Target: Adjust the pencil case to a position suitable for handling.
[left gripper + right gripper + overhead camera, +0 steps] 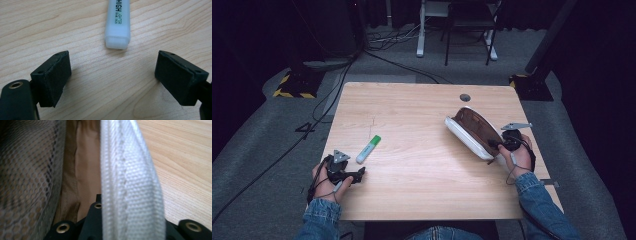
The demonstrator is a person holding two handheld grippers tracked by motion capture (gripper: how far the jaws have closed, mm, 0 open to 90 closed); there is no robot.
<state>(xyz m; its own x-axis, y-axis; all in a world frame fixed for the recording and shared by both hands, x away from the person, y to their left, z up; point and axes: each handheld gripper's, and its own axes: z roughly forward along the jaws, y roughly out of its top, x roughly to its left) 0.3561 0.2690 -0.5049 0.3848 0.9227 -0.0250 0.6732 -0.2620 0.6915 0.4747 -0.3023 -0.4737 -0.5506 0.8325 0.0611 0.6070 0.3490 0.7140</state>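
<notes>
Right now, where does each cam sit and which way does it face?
High view: above the person's side, looking forward and down on the table; both forearms, left claw, right claw.
Left gripper view: on the left claw, facing the highlighter; open jaws show.
Right gripper view: on the right claw, shut on the pouch rim.
Shared: high and left views both show the highlighter.
</notes>
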